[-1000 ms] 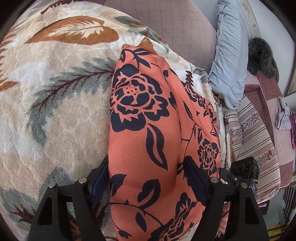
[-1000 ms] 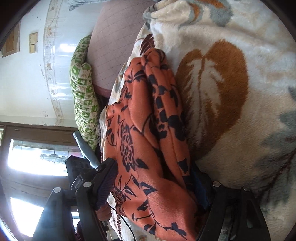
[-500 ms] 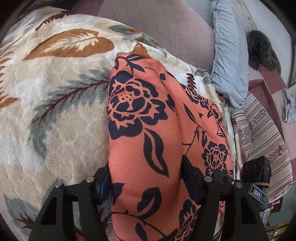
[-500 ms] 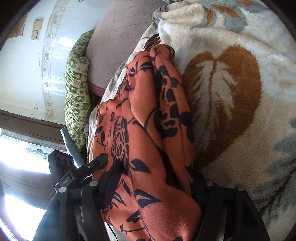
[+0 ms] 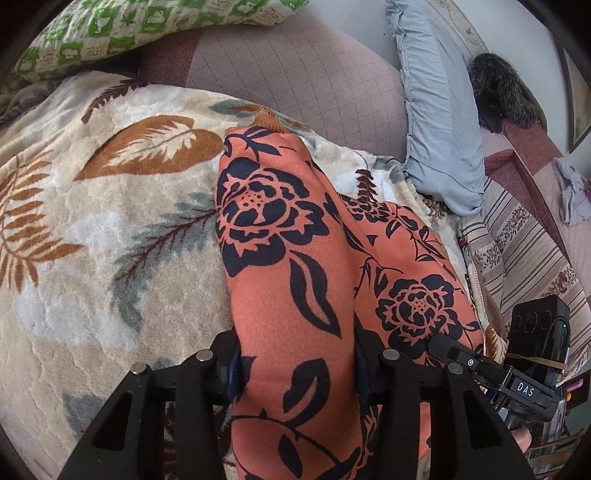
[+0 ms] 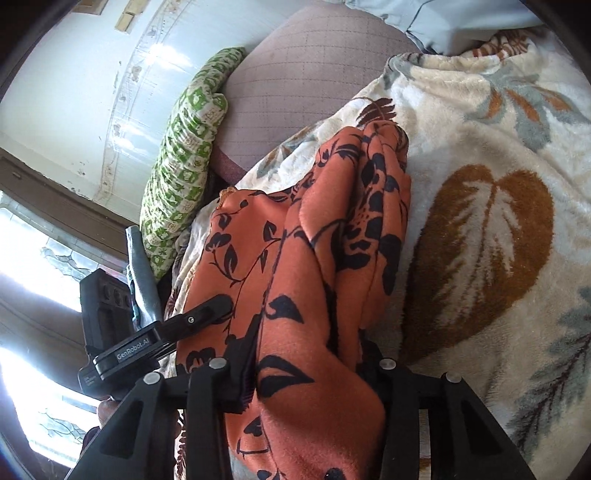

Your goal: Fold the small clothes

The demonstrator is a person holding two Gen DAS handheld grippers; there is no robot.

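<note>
between each hand-held gripper's closing jaws — orange floral garment [image 5: 280, 280].

The orange black-flowered fleece garment [image 5: 280, 266] lies on the cream leaf-patterned plush blanket [image 5: 92, 258]. Beyond it, at twelve o'clock, sits the mauve quilted cushion [image 5: 295, 74]; at eleven the green-and-white patterned pillow [image 5: 129, 29]; at two the pale blue ruffled pillow [image 5: 439, 122].

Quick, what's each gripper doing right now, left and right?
Left gripper: jaws just closing, shut on the orange garment with dark floral print.
Right gripper: jaws just closing, shut on the same garment.
</note>
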